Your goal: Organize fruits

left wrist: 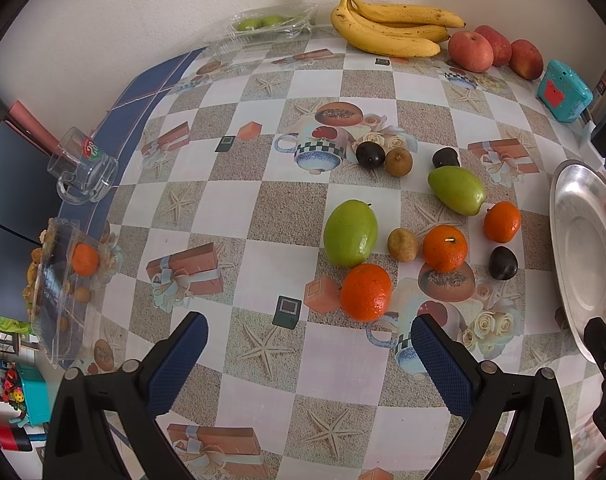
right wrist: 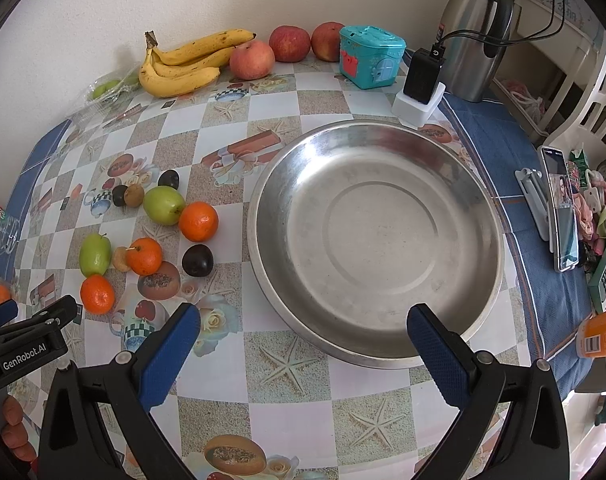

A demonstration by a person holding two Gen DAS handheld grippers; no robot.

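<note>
The left gripper (left wrist: 309,354) is held above the table with its two blue pads wide apart and nothing between them. The right gripper (right wrist: 303,344) is also spread wide and holds nothing; its right pad is over the near rim of the steel plate (right wrist: 377,236), its left pad over bare tablecloth (right wrist: 287,408).

The loose fruits lie in one group to the left of the plate. Nearest to the left gripper is an orange (left wrist: 365,292), touching a green fruit (left wrist: 350,233) behind it. Beside them are a small brown fruit (left wrist: 402,245) and a second orange (left wrist: 445,248), very close together. A third orange (left wrist: 502,221) and a dark plum (left wrist: 503,263) are the ones closest to the plate edge, with a strip of free cloth between them and the rim. Further back are a second green fruit (left wrist: 457,189), two more dark plums (left wrist: 370,155) (left wrist: 445,157) and another brown fruit (left wrist: 398,162).

By the wall at the far edge lie the bananas (left wrist: 391,24) and three apples (left wrist: 471,51), next to a turquoise box (left wrist: 565,90). On the left edge of the table stand a glass mug (left wrist: 85,168) and a clear plastic box (left wrist: 63,280) with an orange inside. A second clear box (left wrist: 271,24) with green fruits is in the far corner.

The inside of the plate is bare, and the cloth in front of both grippers is free
</note>
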